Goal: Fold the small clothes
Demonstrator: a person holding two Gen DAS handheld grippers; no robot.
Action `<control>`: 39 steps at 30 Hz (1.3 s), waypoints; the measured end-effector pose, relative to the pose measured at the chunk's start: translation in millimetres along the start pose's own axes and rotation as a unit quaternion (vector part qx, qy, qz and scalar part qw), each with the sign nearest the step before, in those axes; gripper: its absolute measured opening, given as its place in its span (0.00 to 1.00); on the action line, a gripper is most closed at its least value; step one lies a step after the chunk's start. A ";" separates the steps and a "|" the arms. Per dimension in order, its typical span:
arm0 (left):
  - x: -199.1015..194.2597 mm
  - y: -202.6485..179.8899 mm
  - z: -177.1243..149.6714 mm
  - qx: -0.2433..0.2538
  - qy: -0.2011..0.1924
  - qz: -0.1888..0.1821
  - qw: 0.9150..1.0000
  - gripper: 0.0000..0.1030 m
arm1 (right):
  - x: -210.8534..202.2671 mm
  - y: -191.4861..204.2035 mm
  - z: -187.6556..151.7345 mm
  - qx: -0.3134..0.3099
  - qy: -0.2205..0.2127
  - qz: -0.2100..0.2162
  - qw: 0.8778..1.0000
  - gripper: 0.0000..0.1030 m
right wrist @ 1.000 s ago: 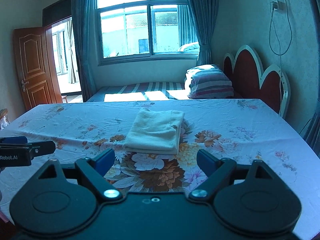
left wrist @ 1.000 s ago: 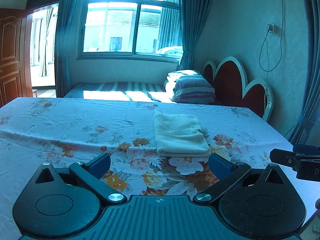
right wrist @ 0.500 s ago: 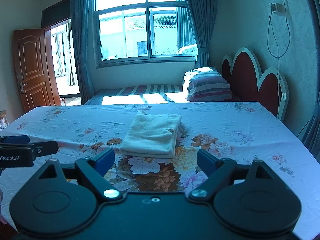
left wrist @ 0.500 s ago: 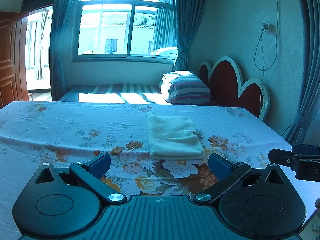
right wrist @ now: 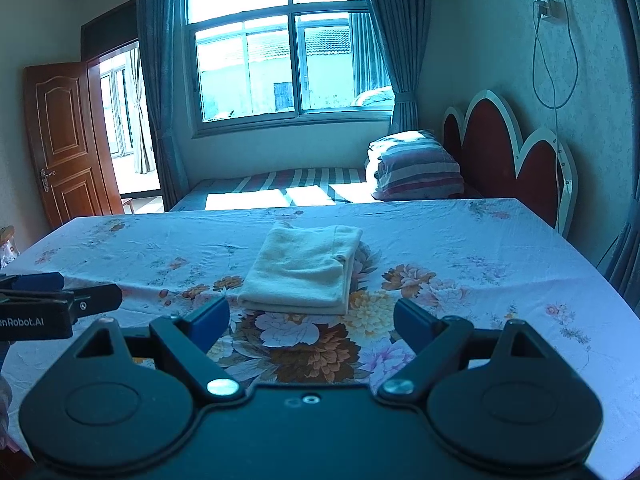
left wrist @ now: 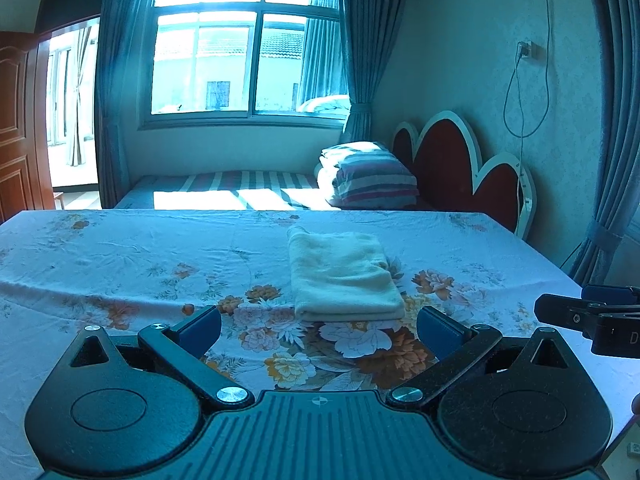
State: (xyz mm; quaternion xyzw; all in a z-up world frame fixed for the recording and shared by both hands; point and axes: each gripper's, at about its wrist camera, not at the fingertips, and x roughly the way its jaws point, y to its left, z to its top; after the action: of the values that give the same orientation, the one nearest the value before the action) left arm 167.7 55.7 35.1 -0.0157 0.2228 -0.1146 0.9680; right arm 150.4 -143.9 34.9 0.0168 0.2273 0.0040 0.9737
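Observation:
A cream garment (left wrist: pixel 342 276) lies folded into a neat rectangle on the floral tablecloth (left wrist: pixel 120 264); it also shows in the right wrist view (right wrist: pixel 304 270). My left gripper (left wrist: pixel 319 326) is open and empty, held back from the garment's near edge, not touching it. My right gripper (right wrist: pixel 311 320) is open and empty, likewise short of the garment. Each gripper shows from the side in the other's view: the right one at the right edge (left wrist: pixel 592 314), the left one at the left edge (right wrist: pixel 56 306).
The table's far edge meets a striped bed (right wrist: pixel 280 186) with a striped pillow (right wrist: pixel 416 168) and a red headboard (right wrist: pixel 504 152). A wooden door (right wrist: pixel 64 140) stands at the left. A cable (right wrist: pixel 554 60) hangs on the right wall.
Both grippers have drawn back and risen a little from the folded garment, which now looks farther away. Both stay open; the garment has not moved.

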 end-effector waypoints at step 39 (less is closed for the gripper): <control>4.3 -13.8 2.4 0.004 -0.001 0.005 1.000 1.00 | -3.3 -4.7 2.2 0.002 -0.006 -0.005 1.000 0.87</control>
State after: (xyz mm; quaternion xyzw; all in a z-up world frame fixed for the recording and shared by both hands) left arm 169.5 41.3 36.6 -0.0110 0.2217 -0.1110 0.9687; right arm 148.5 -148.7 38.2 0.0173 0.2218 -0.0015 0.9749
